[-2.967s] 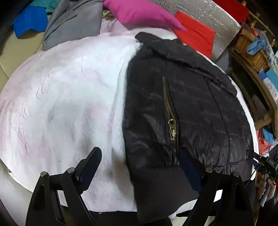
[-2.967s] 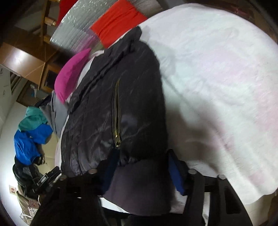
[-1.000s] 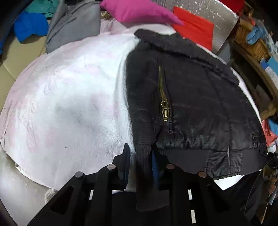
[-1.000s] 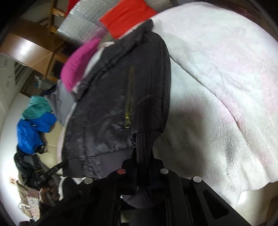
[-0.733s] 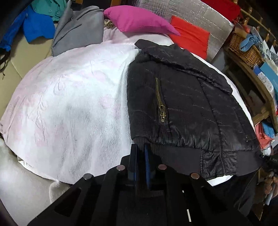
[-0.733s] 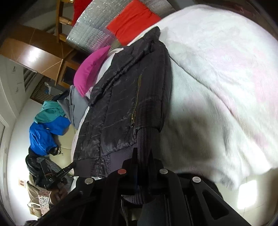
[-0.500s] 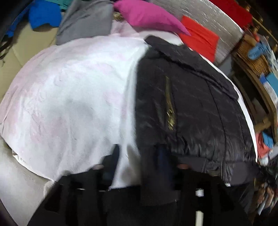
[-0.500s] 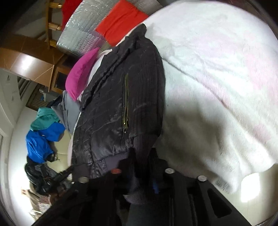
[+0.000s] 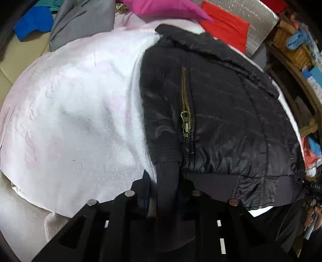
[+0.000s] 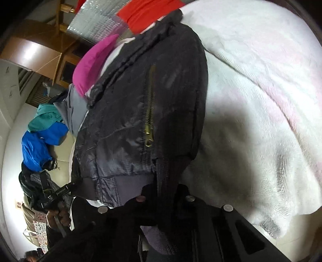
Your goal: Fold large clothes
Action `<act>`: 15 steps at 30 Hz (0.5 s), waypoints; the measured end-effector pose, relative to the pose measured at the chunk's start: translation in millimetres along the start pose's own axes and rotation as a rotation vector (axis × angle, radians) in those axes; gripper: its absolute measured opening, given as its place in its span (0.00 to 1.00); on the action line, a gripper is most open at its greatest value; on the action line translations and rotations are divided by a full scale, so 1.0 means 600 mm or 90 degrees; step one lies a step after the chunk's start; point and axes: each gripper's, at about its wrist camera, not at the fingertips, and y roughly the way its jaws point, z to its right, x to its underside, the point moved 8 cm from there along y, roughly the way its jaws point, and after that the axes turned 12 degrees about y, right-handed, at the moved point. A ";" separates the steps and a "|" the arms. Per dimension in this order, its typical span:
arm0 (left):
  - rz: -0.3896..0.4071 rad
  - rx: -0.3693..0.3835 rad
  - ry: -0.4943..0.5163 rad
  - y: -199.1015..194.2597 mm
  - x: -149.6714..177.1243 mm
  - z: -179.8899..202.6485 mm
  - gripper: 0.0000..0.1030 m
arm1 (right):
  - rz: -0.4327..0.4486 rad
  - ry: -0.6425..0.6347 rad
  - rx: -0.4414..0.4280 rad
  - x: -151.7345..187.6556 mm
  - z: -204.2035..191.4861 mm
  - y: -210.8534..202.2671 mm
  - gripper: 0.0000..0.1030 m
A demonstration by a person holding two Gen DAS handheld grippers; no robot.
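A black quilted jacket with a brass zipper lies on a white and pink blanket. My left gripper sits at its lower left corner, its jaws closing, and a ribbed knit cuff is pinched between the pads. In the right wrist view the same jacket fills the middle. My right gripper is shut on the ribbed knit at the other lower corner. The other gripper shows at the left edge, held in a hand.
A pink pillow, a grey garment, blue clothing, a red cloth and a silver foil sheet lie beyond the jacket. A wicker basket and wooden furniture stand at the right. The blanket's edge drops off near me.
Half a second ago both pairs of jaws stood apart around the ribbed fabric; now both are pressed on it again. The jacket's lower edge has shifted slightly and bunches at both grippers.
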 end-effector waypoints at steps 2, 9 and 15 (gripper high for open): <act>0.023 0.010 -0.011 -0.023 0.004 -0.008 0.18 | 0.005 -0.014 -0.015 0.008 -0.015 -0.020 0.08; 0.056 0.023 -0.015 -0.079 0.041 -0.019 0.17 | -0.007 -0.014 -0.041 0.045 -0.009 -0.061 0.08; 0.037 0.015 0.005 -0.052 0.011 -0.019 0.24 | -0.017 0.008 -0.033 0.038 0.011 -0.032 0.12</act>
